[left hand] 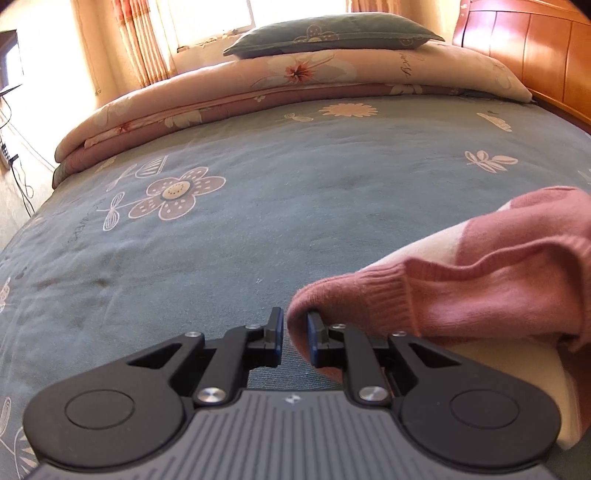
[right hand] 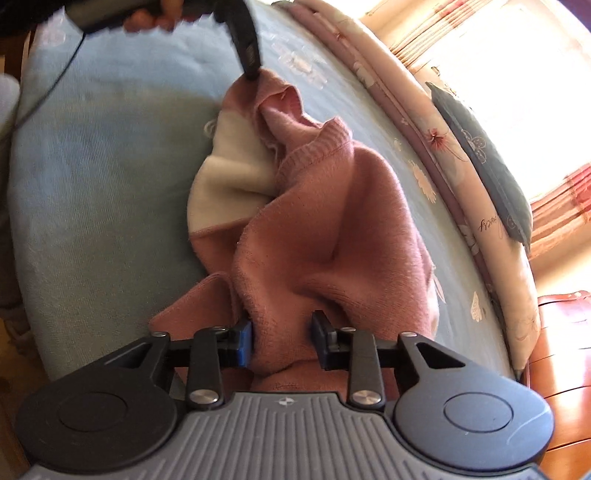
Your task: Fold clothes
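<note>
Left tool (left hand: 294, 334): nearly closed, its blue-padded fingers nipping a ribbed pink edge of the sweater; the fabric passes between the pads and hangs to the right.
Right tool (right hand: 282, 341): fingers set on either side of a thick bunch of pink knit; the left pad touches the fabric and the right one stands at its edge, so it looks like a grip on the bunch, though how firm it is cannot be told.
Sweater (right hand: 317, 236): pink knit with a cream panel, crumpled in a heap on the bed, stretched between the two tools; a ribbed cuff or hem shows near the middle of the heap.
Sweater from the left wrist view (left hand: 480, 277): rises to the right of the tool in soft folds, pink above, cream below.
Left tool from the right wrist view (right hand: 248, 55): a dark finger reaching down to the far tip of the sweater, held by a hand (right hand: 155, 16) at the top edge.
Bed (left hand: 258, 229): covered by a grey-blue sheet printed with flowers and leaves, lightly wrinkled.
Folded quilt (left hand: 258, 99): pink and cream floral, lying across the far end of the bed.
Pillow (left hand: 332, 35): grey-green with a flower outline, resting on top of the quilt.
Headboard (left hand: 535, 48): glossy orange wood, at the far right.
Window (left hand: 214, 18): bright, with striped curtains (left hand: 140, 40) beside it.
</note>
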